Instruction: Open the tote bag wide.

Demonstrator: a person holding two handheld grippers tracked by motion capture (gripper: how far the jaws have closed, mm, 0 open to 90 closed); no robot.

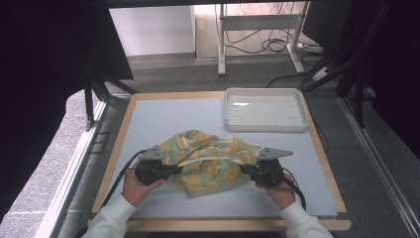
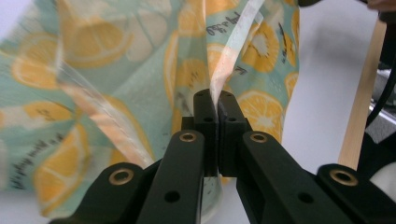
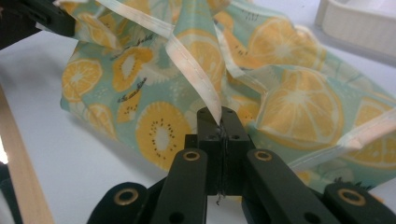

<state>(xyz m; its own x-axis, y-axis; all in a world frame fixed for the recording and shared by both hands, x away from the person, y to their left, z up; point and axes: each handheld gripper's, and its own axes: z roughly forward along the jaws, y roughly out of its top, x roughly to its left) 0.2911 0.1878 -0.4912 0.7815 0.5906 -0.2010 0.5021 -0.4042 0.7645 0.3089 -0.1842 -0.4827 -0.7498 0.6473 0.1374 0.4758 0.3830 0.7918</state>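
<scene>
On the pale mat, both grippers' fingers — left (image 2: 213,100), right (image 3: 221,116) — pinch the crumpled citrus-print cloth's (image 1: 210,161) hemmed edge.

A mint-green cotton cloth printed with orange and kiwi slices (image 1: 210,163) is lying rumpled on the counter, stretching between the left tool (image 1: 174,170) and the right tool (image 1: 246,170). Its pale hemmed edge (image 2: 229,60) is running straight into the left tool's closed jaws, pinched and lifted there. Another stretch of the same hem (image 3: 196,74) is rising out of the right tool's closed jaws, the fabric bunching in folds just beyond them.
</scene>
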